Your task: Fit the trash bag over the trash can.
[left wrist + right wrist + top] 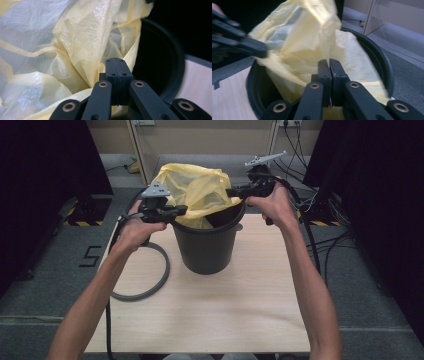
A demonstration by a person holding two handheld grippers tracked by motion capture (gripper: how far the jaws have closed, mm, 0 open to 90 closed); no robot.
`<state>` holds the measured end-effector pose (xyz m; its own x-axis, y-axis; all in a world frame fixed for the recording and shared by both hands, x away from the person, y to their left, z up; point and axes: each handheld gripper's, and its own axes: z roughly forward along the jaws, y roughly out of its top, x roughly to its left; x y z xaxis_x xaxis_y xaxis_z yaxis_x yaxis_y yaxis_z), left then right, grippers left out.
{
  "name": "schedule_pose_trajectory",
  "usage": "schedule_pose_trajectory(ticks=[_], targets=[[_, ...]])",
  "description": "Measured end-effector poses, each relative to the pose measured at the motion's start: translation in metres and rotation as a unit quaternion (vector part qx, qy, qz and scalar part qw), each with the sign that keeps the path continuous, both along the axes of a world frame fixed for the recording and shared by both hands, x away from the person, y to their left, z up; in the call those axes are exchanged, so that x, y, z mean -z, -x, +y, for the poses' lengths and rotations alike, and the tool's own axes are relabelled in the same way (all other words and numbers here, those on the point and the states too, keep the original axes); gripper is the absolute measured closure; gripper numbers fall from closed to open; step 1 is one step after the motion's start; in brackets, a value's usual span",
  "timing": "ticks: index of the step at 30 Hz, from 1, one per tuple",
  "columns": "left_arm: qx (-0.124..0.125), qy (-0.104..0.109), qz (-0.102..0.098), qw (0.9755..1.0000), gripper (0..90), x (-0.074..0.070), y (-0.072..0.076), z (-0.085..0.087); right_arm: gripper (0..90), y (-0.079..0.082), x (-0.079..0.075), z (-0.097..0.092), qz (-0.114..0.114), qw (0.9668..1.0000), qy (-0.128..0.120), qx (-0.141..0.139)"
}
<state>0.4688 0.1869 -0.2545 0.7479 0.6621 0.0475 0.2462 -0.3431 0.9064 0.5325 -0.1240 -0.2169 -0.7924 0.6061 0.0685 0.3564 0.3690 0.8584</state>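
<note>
Between the two grippers, a black bin (206,245) is stood on the wooden table (240,310), lined by a yellow bag (197,187). Its rim is pinched by the left gripper (182,210) and by the right gripper (231,192), both clamped.

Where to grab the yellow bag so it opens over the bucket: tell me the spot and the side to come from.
Grip the yellow bag at its loose top edge, at opposite sides of the black bucket, coming in level from outside the rim. The film stands crumpled above the rim, so thin folds there fit between jaws. The left hand-held gripper and right hand-held gripper are already shut on those edges.
</note>
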Motion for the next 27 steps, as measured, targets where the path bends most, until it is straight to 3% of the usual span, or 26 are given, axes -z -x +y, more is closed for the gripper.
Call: schedule_pose_trajectory(ticks=[4, 7, 12, 15, 21, 27], targets=[[0.023, 0.035, 0.007, 0.9991, 89.9, -0.002, 0.007, 0.029, 88.7, -0.007, 0.0, -0.007, 0.006, 0.9998, -0.001, 0.02], [0.034, 0.059, 0.001, 0.9977, 90.0, 0.0, 0.011, 0.054, 88.7, -0.014, -0.002, -0.014, 0.009, 0.9992, -0.002, 0.039], [0.024, 0.099, 0.001, 0.9948, 90.0, 0.006, 0.012, 0.09, 89.3, -0.025, -0.002, -0.026, 0.019, 0.997, 0.014, 0.074], [0.027, 0.129, -0.003, 0.9913, 90.0, 0.008, 0.011, 0.107, 89.8, -0.028, -0.002, -0.031, 0.028, 0.9964, 0.011, 0.079], [0.035, 0.137, 0.0, 0.9899, 90.0, 0.021, 0.017, 0.12, 90.0, -0.023, -0.001, -0.041, 0.045, 0.995, 0.04, 0.079], [0.056, 0.13, 0.007, 0.9899, 90.0, 0.035, 0.025, 0.112, 90.0, -0.008, 0.013, -0.056, 0.065, 0.9944, 0.05, 0.067]])
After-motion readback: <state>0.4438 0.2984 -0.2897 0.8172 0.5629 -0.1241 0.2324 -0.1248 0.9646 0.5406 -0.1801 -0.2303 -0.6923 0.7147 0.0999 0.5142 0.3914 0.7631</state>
